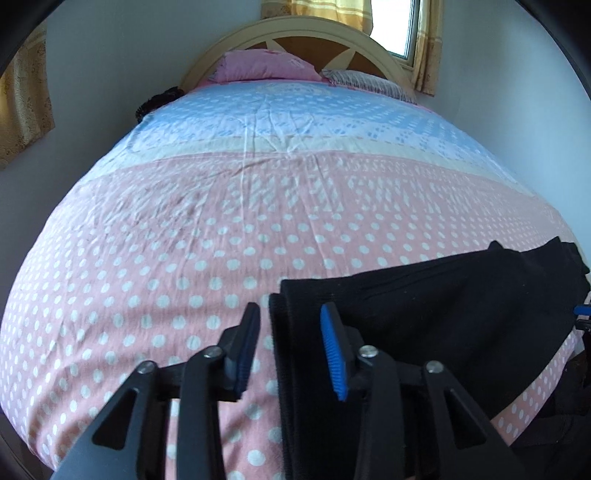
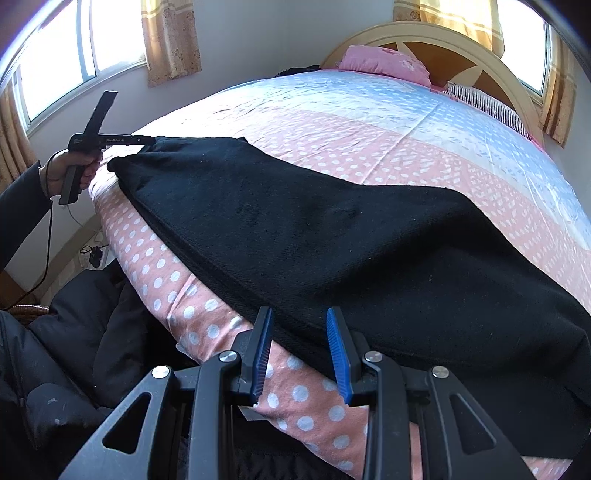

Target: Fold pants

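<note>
Black pants (image 2: 332,236) lie lengthwise along the near edge of the polka-dot bed (image 2: 369,140), apparently with one leg on top of the other. In the left wrist view their narrow end (image 1: 406,314) reaches between the blue pads of my left gripper (image 1: 290,308). That gripper is open, with one finger on each side of the fabric edge. The right wrist view shows my left gripper (image 2: 149,140) at the far end of the pants, held by a hand (image 2: 79,166). My right gripper (image 2: 299,312) is open over the near edge of the pants and grips nothing.
A pink pillow (image 1: 266,66) and a striped pillow (image 1: 369,83) lie by the curved headboard (image 1: 295,33). Windows with yellow curtains (image 2: 171,40) are behind and to the left. Dark clothing (image 2: 85,314) and a cable with a plug (image 2: 94,254) sit beside the bed.
</note>
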The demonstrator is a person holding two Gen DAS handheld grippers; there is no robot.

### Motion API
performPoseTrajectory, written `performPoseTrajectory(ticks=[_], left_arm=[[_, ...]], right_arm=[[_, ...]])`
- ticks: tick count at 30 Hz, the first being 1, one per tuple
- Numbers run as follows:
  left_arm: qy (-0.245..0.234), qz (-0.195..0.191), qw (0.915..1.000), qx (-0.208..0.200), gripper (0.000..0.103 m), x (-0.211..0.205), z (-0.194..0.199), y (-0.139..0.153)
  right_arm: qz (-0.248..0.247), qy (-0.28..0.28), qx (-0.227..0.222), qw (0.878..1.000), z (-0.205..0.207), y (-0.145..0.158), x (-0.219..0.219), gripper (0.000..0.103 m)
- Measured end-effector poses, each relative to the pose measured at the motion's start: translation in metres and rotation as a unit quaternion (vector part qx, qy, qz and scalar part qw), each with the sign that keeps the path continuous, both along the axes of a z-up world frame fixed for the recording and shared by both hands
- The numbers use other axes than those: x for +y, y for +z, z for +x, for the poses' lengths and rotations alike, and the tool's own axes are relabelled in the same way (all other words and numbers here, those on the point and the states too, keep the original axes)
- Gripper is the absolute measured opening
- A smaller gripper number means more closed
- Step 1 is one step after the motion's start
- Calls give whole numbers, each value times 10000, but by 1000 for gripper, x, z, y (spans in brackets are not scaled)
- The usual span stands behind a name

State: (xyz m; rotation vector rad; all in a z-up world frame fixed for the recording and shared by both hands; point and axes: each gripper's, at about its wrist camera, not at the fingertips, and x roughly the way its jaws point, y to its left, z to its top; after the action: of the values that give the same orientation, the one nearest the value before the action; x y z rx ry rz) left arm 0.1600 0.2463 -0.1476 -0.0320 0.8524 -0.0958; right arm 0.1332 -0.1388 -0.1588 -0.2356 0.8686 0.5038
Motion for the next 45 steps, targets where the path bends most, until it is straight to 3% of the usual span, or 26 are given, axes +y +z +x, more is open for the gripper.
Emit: performPoseTrajectory(ticks=[1, 6, 8, 9, 11, 15, 19, 21, 27, 29, 31, 35, 39, 43, 45], left_arm=[[8, -15, 10000, -4, 49, 0, 0, -1], [-53, -291, 9995, 56, 46, 2, 3, -5], [-105, -285, 9995, 66, 18, -2, 6, -6], [-114, -178, 9998, 11, 13, -4, 5, -4], [-137, -56, 9997, -196, 11, -8, 1, 6], [3, -276, 9980, -576, 12, -1, 2, 22], [117, 106, 9996, -253, 11, -2, 22, -9], [142, 88, 9990, -415, 11, -3, 20, -14], [253, 100, 9973, -686, 24, -2, 0, 3], [279, 253, 9950, -921, 48, -5, -14, 14], [347, 299, 9922, -1157, 62, -7, -27, 26], [186, 233, 9901, -1369, 67, -18, -43, 34], [-59, 221, 9932, -1139, 67, -36, -41, 16], [-157, 591, 9949, -798, 67, -51, -33, -13], [-95, 599, 9955, -728, 68, -50, -30, -22]], right_arm=[[-1, 9, -8, 10000, -1, 0, 1, 32], [-38, 39, -25, 10000, -2, -3, 3, 32], [-42, 32, -22, 10000, -2, -3, 3, 32], [-37, 22, -20, 10000, -2, -4, 3, 32], [-22, 2, -9, 10000, -1, -4, 2, 32], [7, -30, 24, 10000, -1, -7, 0, 32], [-15, -57, -1, 10000, -3, -9, 2, 32], [14, -45, -1, 10000, -4, -8, 3, 32], [35, 138, -73, 9999, -3, -1, 19, 32], [79, 290, -96, 9995, 0, 2, 32, 32], [3, 495, -152, 9987, 2, 1, 51, 32], [-154, 927, -193, 9954, 10, -6, 92, 32], [-206, 1122, -78, 9934, 20, -17, 117, 32], [-226, 1186, -125, 9926, 23, -19, 127, 32], [-164, 1187, -53, 9928, 25, -18, 125, 32]])
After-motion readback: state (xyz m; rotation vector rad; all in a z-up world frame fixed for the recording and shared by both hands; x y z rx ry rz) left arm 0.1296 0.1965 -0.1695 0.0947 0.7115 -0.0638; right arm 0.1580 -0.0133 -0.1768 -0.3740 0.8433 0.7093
